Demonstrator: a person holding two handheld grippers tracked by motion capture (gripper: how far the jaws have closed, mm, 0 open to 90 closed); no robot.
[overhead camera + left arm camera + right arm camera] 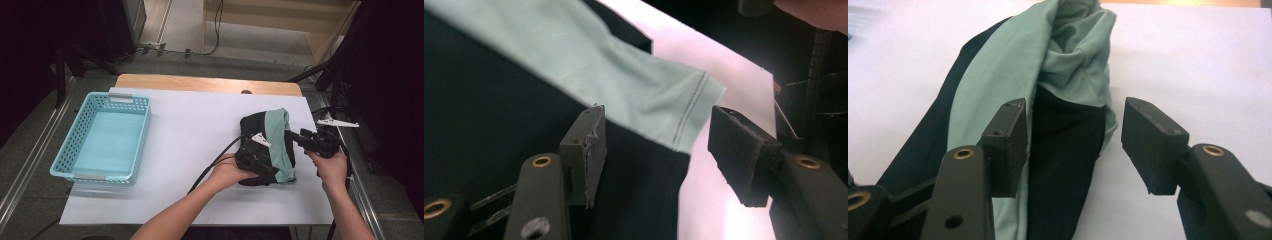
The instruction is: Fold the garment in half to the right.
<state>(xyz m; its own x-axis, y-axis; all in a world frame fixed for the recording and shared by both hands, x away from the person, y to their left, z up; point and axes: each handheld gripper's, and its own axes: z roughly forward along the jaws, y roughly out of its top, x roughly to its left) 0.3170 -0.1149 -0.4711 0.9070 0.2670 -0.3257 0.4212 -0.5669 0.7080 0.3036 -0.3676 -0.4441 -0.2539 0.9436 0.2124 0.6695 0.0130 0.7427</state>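
Note:
A folded garment [272, 140], black with a mint-green panel, lies on the white table cover at the right. My left gripper [251, 156] rests over its near left part and is open; in the left gripper view [656, 150] the jaws stand apart over the black cloth [489, 130] and the stitched green hem [659, 100]. My right gripper [300, 138] sits at the garment's right edge, open. In the right gripper view [1073, 145] the jaws straddle the black and green folds [1068, 75] without closing on them.
A light-blue plastic basket [82, 172] stands on the left of the table. The white cover [195, 125] lies bare between basket and garment. Black cables trail from the grippers toward the near edge. Dark frames and stands flank the table.

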